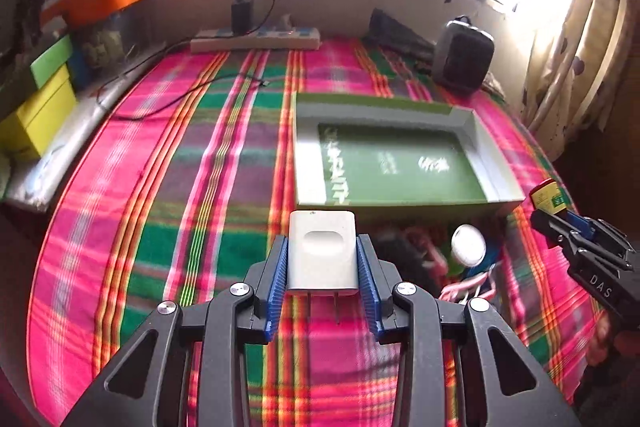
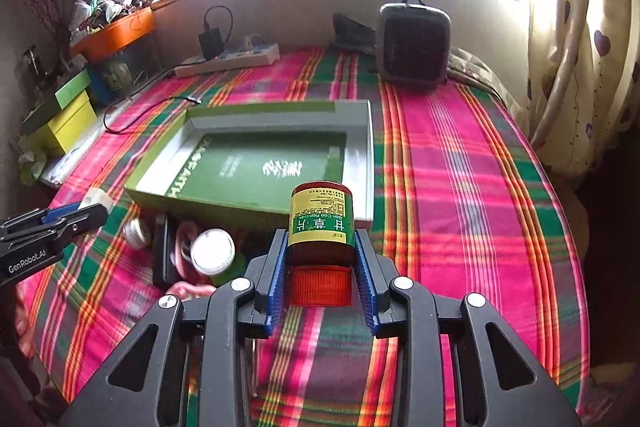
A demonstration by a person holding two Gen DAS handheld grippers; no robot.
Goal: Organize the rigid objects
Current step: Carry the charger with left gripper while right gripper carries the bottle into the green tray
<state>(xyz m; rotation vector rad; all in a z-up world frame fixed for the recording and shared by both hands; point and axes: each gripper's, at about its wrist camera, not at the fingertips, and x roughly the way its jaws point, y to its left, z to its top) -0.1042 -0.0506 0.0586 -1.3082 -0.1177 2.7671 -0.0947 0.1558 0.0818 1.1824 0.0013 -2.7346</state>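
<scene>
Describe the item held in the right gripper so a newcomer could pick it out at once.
Start at the open green box on the plaid bedspread. Just in front of its near right corner, the right gripper is shut on a small brown bottle, cap towards the camera. Its red cap and yellow-and-green label set it apart from the white-lidded jar and the white charger in the left gripper.

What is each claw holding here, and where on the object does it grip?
Left claw: white plug adapter, pinched across its two sides, prongs toward the camera. Right claw: brown medicine bottle, gripped on its body just above the red cap.
</scene>
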